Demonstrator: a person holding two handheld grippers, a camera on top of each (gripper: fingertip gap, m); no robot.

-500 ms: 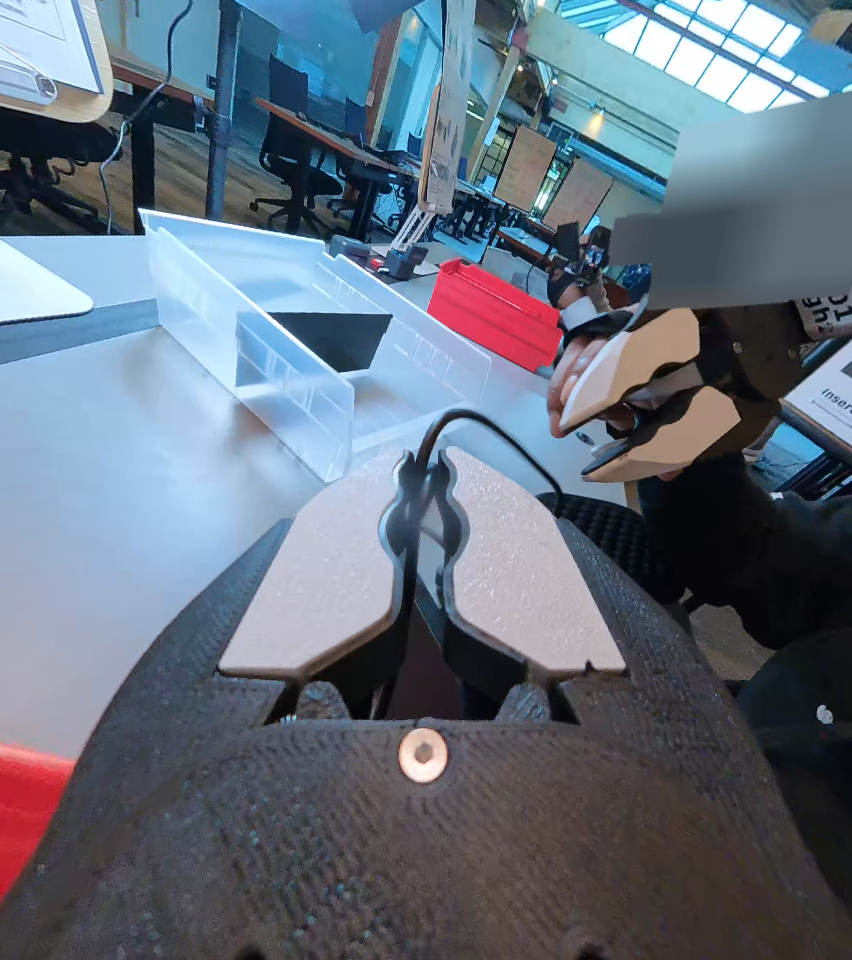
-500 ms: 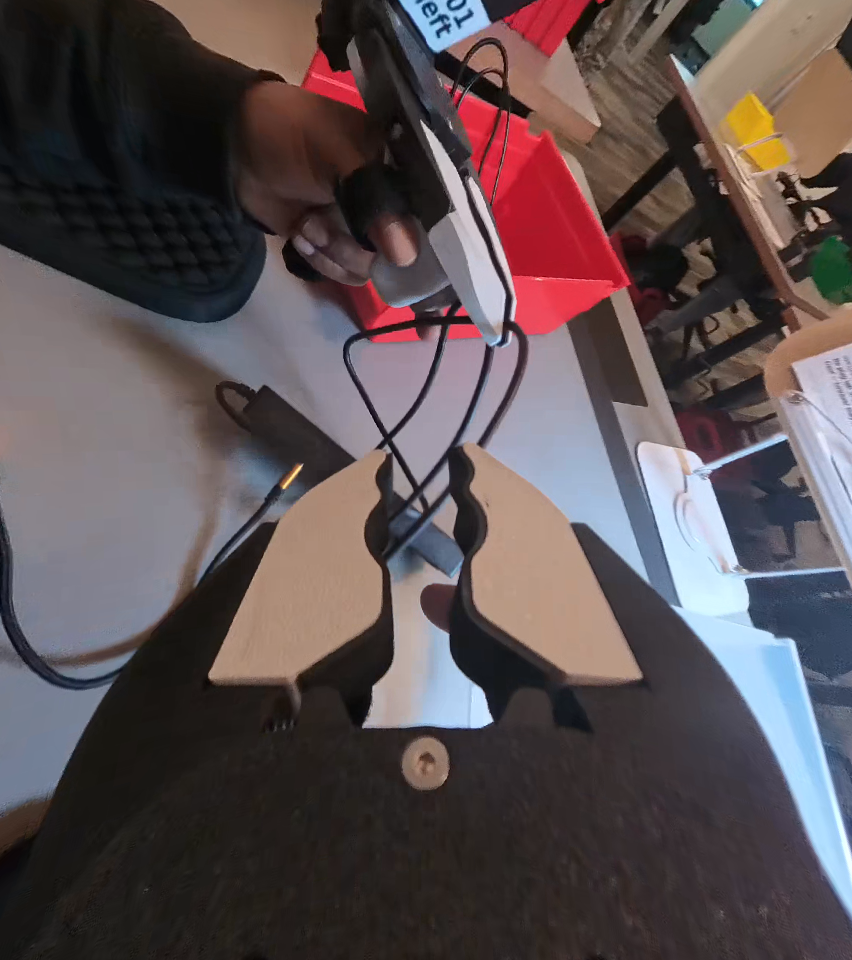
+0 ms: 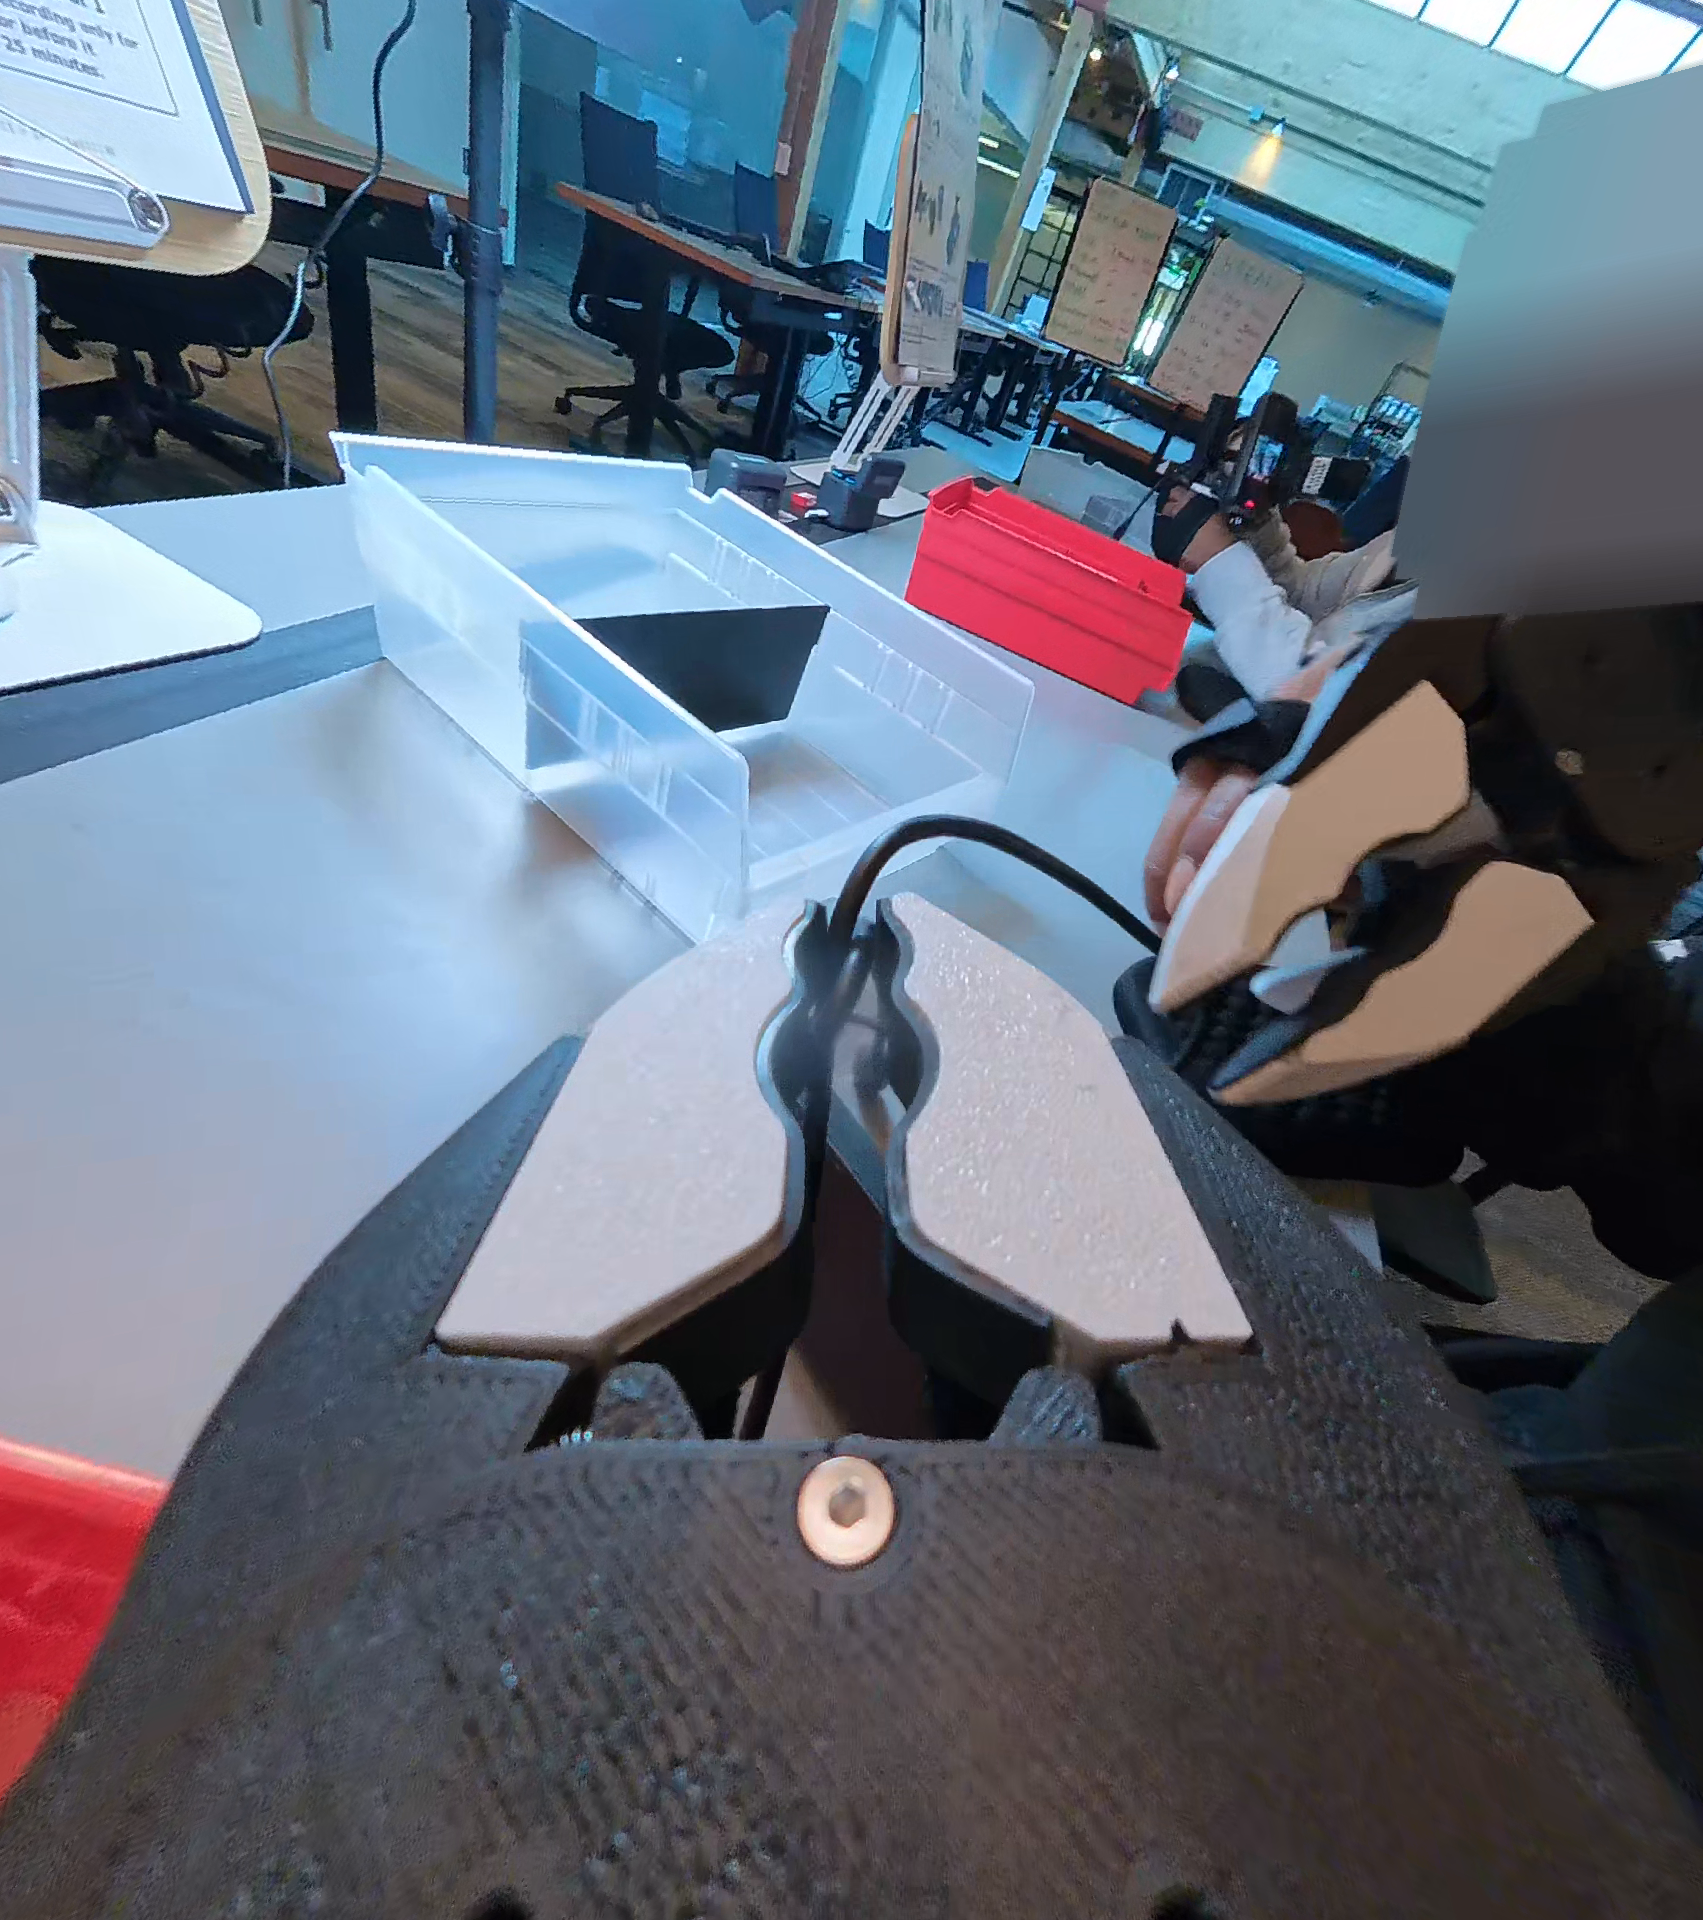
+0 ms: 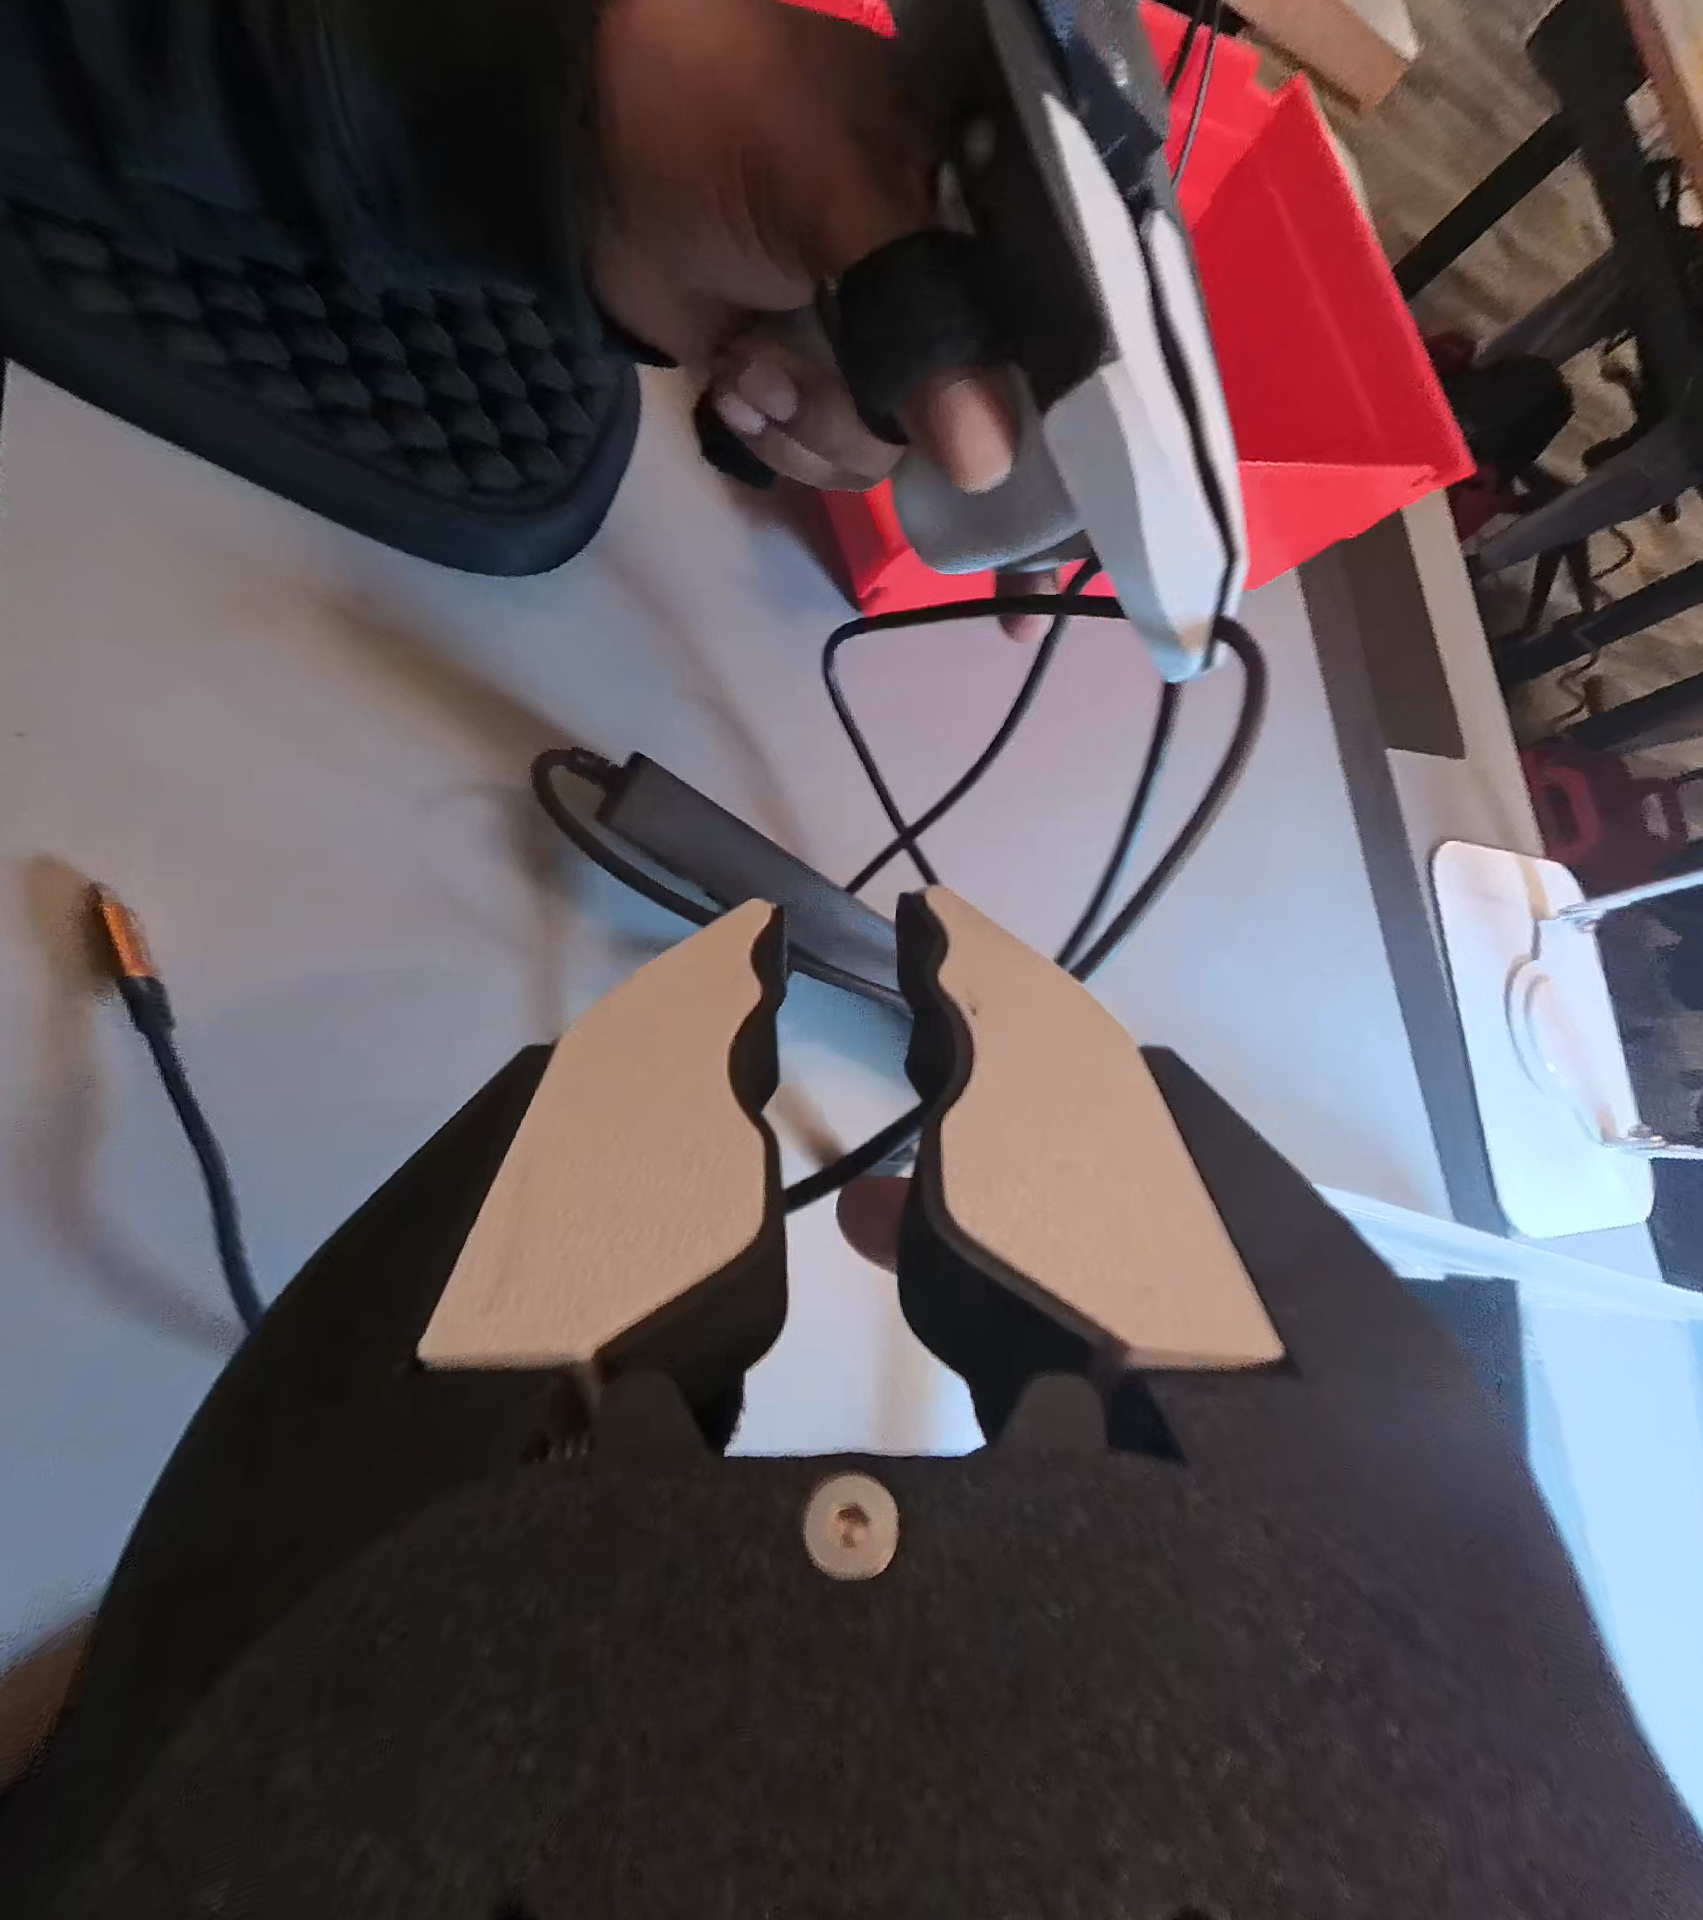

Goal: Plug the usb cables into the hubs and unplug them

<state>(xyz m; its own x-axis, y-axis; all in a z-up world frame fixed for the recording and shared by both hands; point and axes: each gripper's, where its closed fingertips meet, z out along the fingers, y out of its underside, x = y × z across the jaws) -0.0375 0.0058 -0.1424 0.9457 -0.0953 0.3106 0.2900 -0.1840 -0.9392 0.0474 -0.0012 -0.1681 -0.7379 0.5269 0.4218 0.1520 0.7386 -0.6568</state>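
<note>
Two grippers are working over the grey table (image 4: pixel 327 727): the left gripper (image 3: pixel 845 935) is pinching one thin black cable (image 3: pixel 992 844) in closed jaws, while the right gripper (image 4: pixel 839 914) is hovering with jaws parted, gripping nothing. One dark hub (image 4: pixel 722 862) is lying flat beyond its tips, and one braided cable (image 4: pixel 192 1132) (orange-tipped plug) is lying apart to the left. One clear tray (image 3: pixel 618 665) and two red bins (image 3: pixel 1044 592) are sitting on desks in an open-plan office.

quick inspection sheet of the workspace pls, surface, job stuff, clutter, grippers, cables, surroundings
surface: grey table, mostly bare.
job's things: dark hub lying flat; thin black cable looped above it.
clutter: two red bins, clear tray, white stand.
grippers: left gripper shut on the thin cable; right gripper open, over the hub.
cables: braided cable with orange plug lies loose, unplugged.
surroundings: office desks and chairs; another person's arm behind the far red bin.
</note>
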